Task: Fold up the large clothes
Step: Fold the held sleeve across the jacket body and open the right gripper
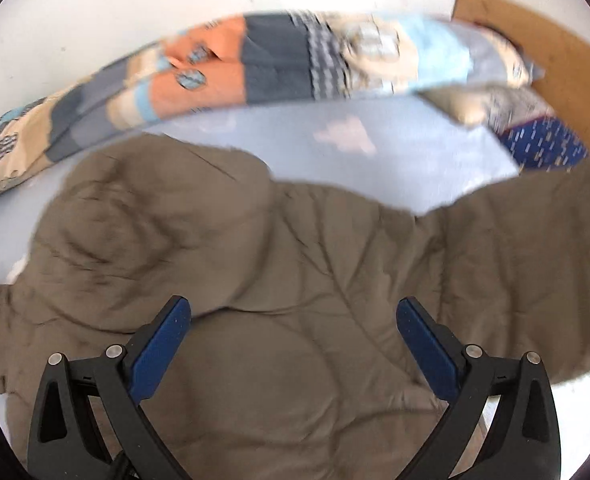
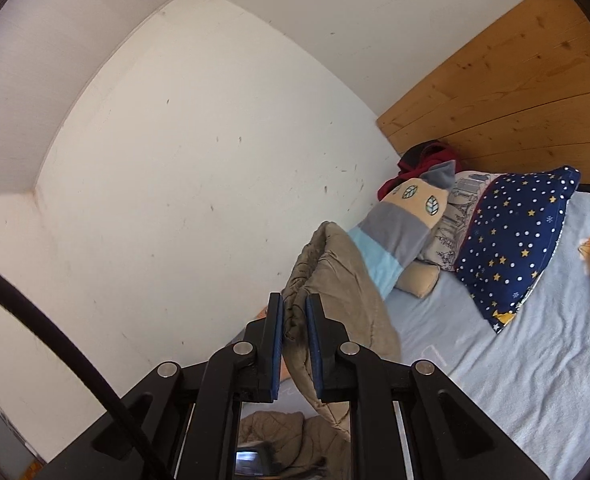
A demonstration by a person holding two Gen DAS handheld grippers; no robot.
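The olive-brown quilted padded coat [image 1: 279, 280] sprawls across the pale blue bed sheet [image 1: 375, 160], soft, bulky, slack. The left tongs [image 1: 293, 344] hover wide apart above it, empty. The right tongs [image 2: 295, 334] pinch a lifted bunched edge; thick seams likely grip best.
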